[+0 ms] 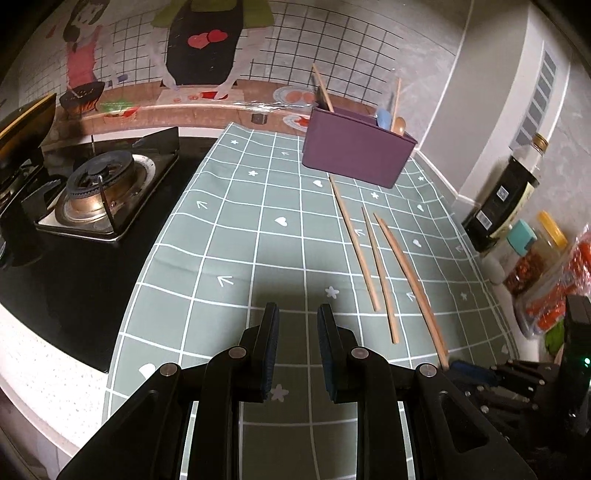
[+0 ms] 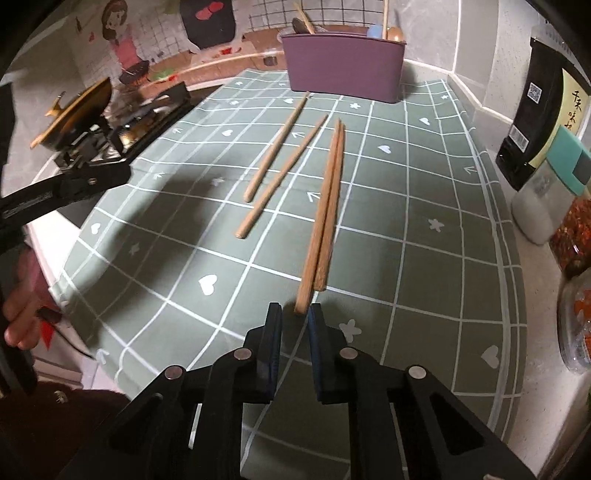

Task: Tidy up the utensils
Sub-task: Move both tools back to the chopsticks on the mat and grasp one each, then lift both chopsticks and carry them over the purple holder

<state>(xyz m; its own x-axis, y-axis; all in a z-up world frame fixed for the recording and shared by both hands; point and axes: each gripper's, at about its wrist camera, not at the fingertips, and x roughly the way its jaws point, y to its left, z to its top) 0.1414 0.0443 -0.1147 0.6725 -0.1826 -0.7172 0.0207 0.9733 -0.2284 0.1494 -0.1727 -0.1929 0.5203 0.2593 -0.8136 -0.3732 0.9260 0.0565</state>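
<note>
The checked mat [image 2: 406, 258] carries all task items. At its far edge stands the purple holder [image 2: 343, 62], already containing a blue utensil [image 2: 375, 31], a wooden spoon [image 2: 394, 34] and upright sticks. Four wooden chopsticks lie loose between the holder and you: two singles [image 2: 277, 147] [image 2: 282, 177] and a touching pair [image 2: 325, 206].

Expect them to be light, rigid and prone to rolling; grip near the thick end.

Your right gripper [image 2: 295, 314] is parted, straddling the pair's near tip, not clamped. Your left gripper [image 1: 297, 314] hangs parted and empty above the mat.
</note>
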